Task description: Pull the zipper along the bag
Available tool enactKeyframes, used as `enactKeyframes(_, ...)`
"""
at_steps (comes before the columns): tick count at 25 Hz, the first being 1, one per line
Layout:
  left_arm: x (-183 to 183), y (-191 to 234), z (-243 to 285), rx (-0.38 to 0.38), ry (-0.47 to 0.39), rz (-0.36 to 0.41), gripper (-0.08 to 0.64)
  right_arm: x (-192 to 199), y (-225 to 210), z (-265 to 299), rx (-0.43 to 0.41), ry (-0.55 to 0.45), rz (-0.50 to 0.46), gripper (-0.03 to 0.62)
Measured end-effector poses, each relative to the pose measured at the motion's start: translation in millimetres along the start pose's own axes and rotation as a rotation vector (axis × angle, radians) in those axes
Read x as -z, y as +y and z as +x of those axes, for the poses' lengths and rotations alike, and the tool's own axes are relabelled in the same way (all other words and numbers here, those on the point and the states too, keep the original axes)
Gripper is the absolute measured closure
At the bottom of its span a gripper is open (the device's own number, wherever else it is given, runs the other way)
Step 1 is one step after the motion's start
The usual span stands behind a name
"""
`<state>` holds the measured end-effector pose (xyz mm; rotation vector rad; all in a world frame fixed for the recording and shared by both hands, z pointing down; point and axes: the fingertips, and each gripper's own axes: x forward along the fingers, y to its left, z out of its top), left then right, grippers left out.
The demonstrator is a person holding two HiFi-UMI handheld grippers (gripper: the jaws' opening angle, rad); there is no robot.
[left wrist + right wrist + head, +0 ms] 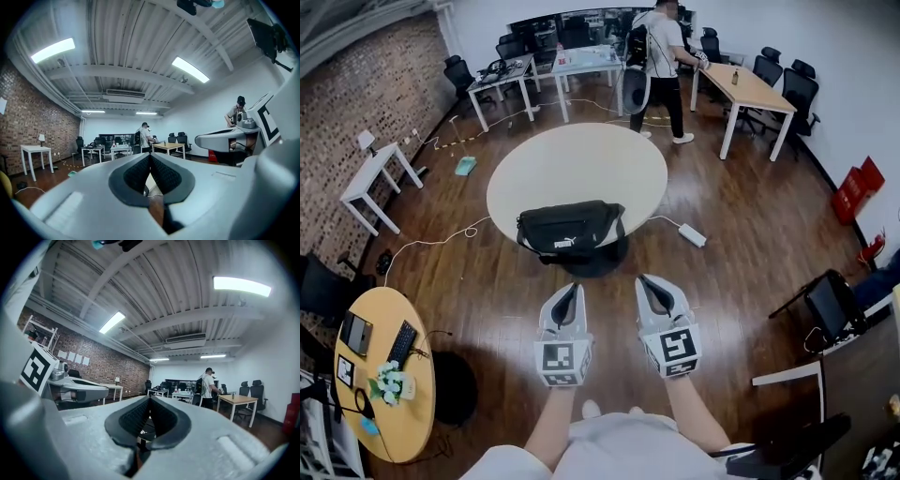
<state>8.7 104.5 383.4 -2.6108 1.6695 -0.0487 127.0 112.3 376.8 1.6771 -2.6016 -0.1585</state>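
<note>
A black bag (572, 230) with a white logo lies at the near edge of a round cream table (581, 164) in the head view. Its zipper is too small to make out. My left gripper (571, 286) and right gripper (646, 280) hang side by side over the floor, just short of the table, both pointing at the bag. Neither touches it. In the left gripper view the left gripper (150, 157) has its pads pressed together with nothing between them. The right gripper (150, 401) looks the same in its own view, and a sliver of the bag (143, 431) shows below its jaws.
A person (661, 56) stands at the far tables among white desks (581, 61), a wooden desk (755, 89) and office chairs. A power strip (692, 234) and cable lie on the floor right of the round table. A small wooden table (417, 412) with a keyboard stands at near left.
</note>
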Motion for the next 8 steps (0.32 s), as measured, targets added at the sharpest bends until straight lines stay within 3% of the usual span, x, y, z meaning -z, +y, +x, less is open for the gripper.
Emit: enactKeyframes(8, 4, 39, -44, -0.029, 0.014, -0.008, 0.544, 5, 56, 6, -0.049, 0.035, -0.004, 0.601)
